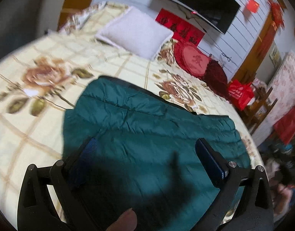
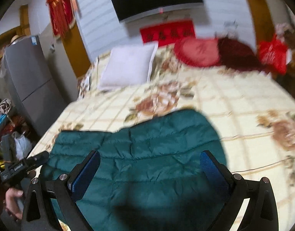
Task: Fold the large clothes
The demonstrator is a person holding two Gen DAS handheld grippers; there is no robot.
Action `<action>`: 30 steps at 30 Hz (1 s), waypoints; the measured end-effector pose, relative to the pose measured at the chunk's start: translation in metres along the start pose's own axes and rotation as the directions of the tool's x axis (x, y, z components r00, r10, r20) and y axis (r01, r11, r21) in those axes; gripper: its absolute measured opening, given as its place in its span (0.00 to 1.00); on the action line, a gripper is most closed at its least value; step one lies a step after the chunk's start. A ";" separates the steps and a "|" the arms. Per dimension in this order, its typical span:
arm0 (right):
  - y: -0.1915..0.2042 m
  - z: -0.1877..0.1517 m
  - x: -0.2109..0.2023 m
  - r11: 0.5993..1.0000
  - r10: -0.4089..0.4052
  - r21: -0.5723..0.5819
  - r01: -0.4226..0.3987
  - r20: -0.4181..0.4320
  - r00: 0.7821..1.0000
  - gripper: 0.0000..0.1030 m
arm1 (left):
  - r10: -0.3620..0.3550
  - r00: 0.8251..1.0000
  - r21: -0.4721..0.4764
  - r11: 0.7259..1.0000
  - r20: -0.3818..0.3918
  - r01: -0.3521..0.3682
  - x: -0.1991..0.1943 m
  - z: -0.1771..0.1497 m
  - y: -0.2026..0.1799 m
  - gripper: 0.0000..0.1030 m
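Your left gripper [image 1: 145,144]: jaws spread wide, nothing pinched | your right gripper [image 2: 150,156]: jaws spread, empty | green puffer jacket [image 2: 139,154]: folded, lying on the floral bedspread [image 2: 234,100] below both grippers

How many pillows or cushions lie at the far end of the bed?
3: a white pillow on the left, a red round cushion to its right, a dark red cushion beside that. Others may be hidden.
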State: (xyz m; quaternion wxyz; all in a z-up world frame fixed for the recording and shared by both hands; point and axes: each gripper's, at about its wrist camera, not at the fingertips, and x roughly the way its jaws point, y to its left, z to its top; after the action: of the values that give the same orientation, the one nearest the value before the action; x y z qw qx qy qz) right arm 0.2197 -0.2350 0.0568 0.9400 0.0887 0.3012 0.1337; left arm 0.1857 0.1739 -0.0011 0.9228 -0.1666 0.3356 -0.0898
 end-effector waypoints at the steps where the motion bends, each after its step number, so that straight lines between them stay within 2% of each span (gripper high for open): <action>1: 0.006 -0.001 -0.015 1.000 -0.014 -0.016 0.015 0.031 0.999 1.00 | 0.024 1.000 0.023 0.999 0.013 -0.025 -0.011 -0.007 -0.008 1.00; 4: 0.021 -0.015 -0.053 0.994 -0.071 -0.073 0.078 0.093 0.993 1.00 | 0.094 0.996 0.062 0.994 0.006 -0.094 -0.038 -0.037 -0.029 1.00; 6: 0.025 -0.032 -0.072 0.990 -0.100 -0.085 0.110 0.109 0.989 1.00 | 0.106 0.994 0.099 0.990 -0.010 -0.104 -0.056 -0.060 -0.043 1.00; 11: 0.013 -0.073 -0.112 0.991 -0.128 -0.035 0.130 0.074 0.989 1.00 | 0.156 0.988 0.166 0.974 -0.013 -0.151 -0.092 -0.109 -0.070 1.00; 16: -0.008 -0.104 -0.154 0.987 -0.159 0.042 0.156 0.098 0.982 1.00 | 0.197 0.980 0.209 0.960 -0.025 -0.188 -0.114 -0.133 -0.097 1.00; 19: -0.011 -0.119 -0.174 0.985 -0.171 0.050 0.166 0.116 0.978 1.00 | 0.203 0.979 0.237 0.952 -0.006 -0.196 -0.130 -0.143 -0.112 1.00; 23: -0.001 -0.138 -0.193 0.983 -0.181 -0.002 0.183 0.135 0.974 1.00 | 0.163 0.984 0.169 0.974 -0.074 -0.149 -0.144 -0.155 -0.117 1.00; 26: 0.013 -0.152 -0.201 0.983 -0.163 -0.066 0.173 0.145 0.976 1.00 | 0.211 0.972 0.200 0.962 -0.108 -0.187 -0.145 -0.164 -0.129 1.00; 30: 0.038 -0.166 -0.211 0.970 -0.146 -0.169 0.178 0.185 0.972 1.00 | 0.315 0.946 0.250 0.925 -0.077 -0.287 -0.149 -0.173 -0.143 1.00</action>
State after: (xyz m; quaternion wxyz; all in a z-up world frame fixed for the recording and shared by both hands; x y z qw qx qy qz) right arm -0.0508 -0.2487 0.0474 0.9743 -0.0123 0.2120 0.0754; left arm -0.0474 0.0393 0.0144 0.9179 0.0032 0.3968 0.0043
